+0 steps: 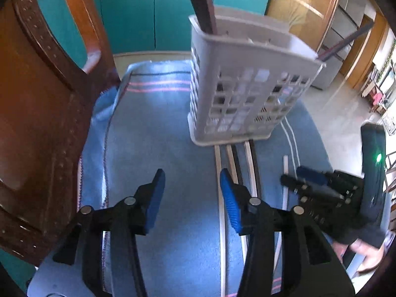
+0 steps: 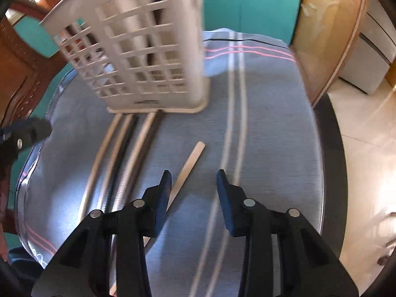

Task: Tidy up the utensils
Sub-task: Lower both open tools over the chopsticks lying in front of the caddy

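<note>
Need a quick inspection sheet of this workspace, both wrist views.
Surface: round table under a blue striped cloth.
Job's things: white slotted utensil holder upright, a dark stick standing in it; a row of light and dark chopsticks lying before it; one pale flat stick apart.
Clutter: nothing seen.
Grippers: left gripper open, empty; right gripper open, empty, beside the flat stick.
Cables: nothing seen.
Surroundings: wooden chair, teal cabinets.

Each hand-held gripper (image 1: 191, 190) is black with blue ribbed pads (image 1: 156, 195) and silver pivot pins.
</note>
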A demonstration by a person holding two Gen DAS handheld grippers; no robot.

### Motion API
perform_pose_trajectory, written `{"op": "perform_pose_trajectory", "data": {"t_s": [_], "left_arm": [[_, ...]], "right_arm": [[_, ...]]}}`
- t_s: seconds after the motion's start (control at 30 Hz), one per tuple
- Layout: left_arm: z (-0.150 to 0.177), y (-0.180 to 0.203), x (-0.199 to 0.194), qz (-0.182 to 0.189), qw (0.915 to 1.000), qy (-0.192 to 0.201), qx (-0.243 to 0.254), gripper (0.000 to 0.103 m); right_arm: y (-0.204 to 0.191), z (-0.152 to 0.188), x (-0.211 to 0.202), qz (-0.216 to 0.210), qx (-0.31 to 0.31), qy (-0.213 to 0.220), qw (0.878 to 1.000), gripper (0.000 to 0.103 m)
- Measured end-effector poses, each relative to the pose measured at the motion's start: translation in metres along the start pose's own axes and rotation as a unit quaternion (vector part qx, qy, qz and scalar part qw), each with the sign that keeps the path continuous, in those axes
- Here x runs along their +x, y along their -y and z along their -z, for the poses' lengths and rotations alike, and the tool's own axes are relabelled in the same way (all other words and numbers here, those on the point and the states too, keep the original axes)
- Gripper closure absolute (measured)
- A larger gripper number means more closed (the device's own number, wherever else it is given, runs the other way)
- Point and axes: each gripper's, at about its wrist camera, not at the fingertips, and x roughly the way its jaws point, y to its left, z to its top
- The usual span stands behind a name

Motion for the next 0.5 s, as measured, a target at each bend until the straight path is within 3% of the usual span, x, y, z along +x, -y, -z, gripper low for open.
{"op": "perform_pose_trajectory", "data": {"t_s": [0.17, 0.4, 0.43, 0.5], "left_arm": [[0.009, 0.014, 0.009, 0.008, 0.9992, -0.020, 0.035, 0.056], [0.015, 0.024, 0.023, -0.005, 0.9977, -0.045, 0.050, 0.055], [0.016, 0.025, 0.025, -0.007, 0.9975, -0.048, 0.052, 0.054], [0.016, 0.025, 0.028, -0.008, 0.9972, -0.051, 0.054, 0.054]], "right_arm": [[0.011, -0.001, 0.000, -0.018, 0.008, -0.002, 1.000, 0.066], [-0.005, 0.003, 0.001, -0.027, -0.008, -0.001, 1.000, 0.066], [-0.010, 0.006, 0.000, -0.031, -0.015, -0.001, 0.999, 0.068], [-0.016, 0.008, -0.001, -0.041, -0.031, -0.003, 0.999, 0.082]]}}
